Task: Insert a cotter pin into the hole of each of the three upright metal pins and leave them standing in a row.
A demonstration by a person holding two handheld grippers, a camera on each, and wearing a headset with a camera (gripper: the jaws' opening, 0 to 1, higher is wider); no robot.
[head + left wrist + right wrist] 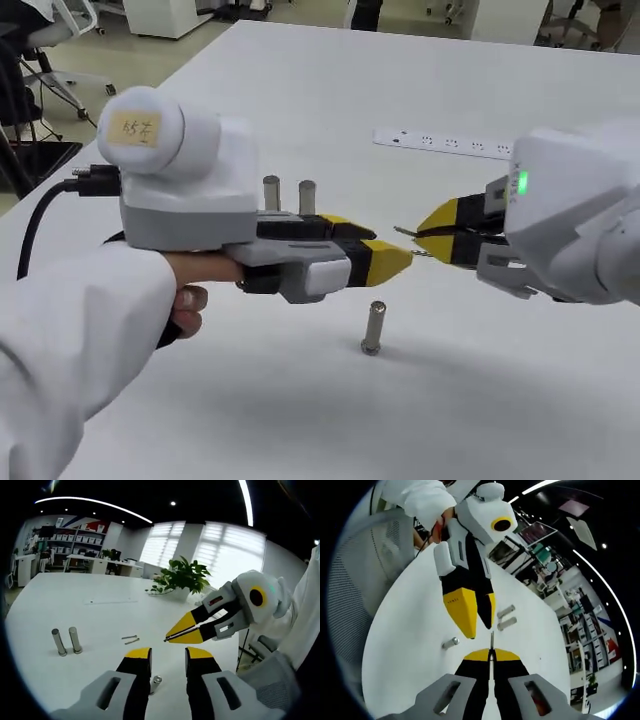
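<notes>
Cotter pin (492, 640) is pinched by its rear end in the right gripper (491, 653), whose jaws are pressed together on it so that the thin shaft sticks straight out ahead of the tips. That grip leaves the free end clear to be threaded into a hole. Facing it, tip towards tip and a little apart, is the left gripper (168, 655), its jaws spread with nothing between them. It hangs above the table (300, 420) rather than resting on it, and I judge it is there to steady whichever pin gets threaded. Below the two sets of tips stands one metal pin (374, 327), upright and alone on the near part of the table, probably set apart so both tools can reach it from opposite sides. The two other metal pins (307, 198) stand close together farther back, behind the left gripper, well apart from the single one, so the row is not yet formed. Whether any hole already carries a cotter is too small to tell. Two spare cotter pins (130, 639) lie flat near that pair, likely waiting for later turns. A power strip (445, 143) lies far off, clear of the work.
</notes>
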